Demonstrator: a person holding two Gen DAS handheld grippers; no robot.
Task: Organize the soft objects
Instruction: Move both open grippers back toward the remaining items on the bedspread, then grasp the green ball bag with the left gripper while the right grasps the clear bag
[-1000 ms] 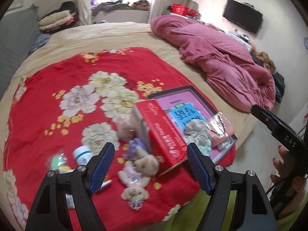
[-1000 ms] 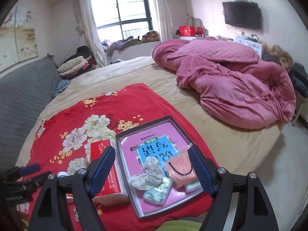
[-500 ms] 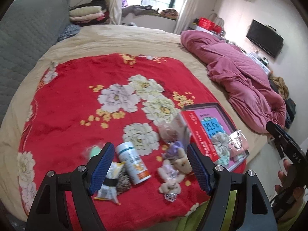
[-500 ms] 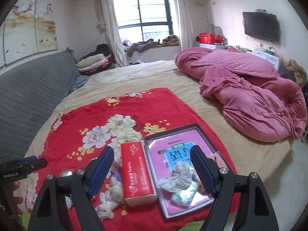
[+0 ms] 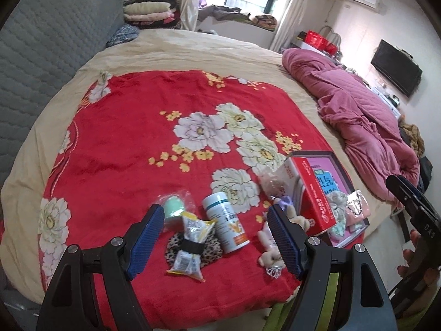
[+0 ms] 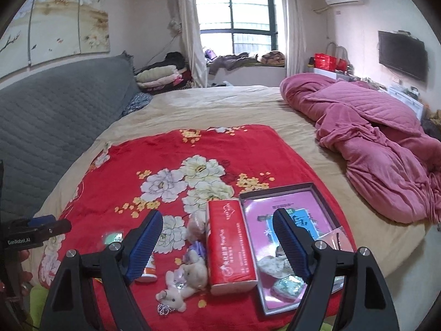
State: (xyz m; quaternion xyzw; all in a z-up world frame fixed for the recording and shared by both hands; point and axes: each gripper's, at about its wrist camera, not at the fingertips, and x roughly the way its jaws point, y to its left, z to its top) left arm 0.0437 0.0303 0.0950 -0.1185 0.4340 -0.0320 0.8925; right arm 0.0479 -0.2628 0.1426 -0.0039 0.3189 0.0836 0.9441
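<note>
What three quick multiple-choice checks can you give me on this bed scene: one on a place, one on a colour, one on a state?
1. Where does the red tissue pack lie?
A. Beside the tray, on its left
B. On the pink quilt
C. On the window sill

2. What colour is the blanket under the items?
A. Grey with stripes
B. Red with flowers
C. Plain green

3. How is the white bottle placed?
A. Standing upright
B. Held in a tool
C. Lying on its side

Answers:
1. A: in the right wrist view the pack lies along the left rim of the tray.
2. B: pale flowers show on red cloth.
3. C: it lies flat on the blanket; the left tool is open and empty above it.
</note>
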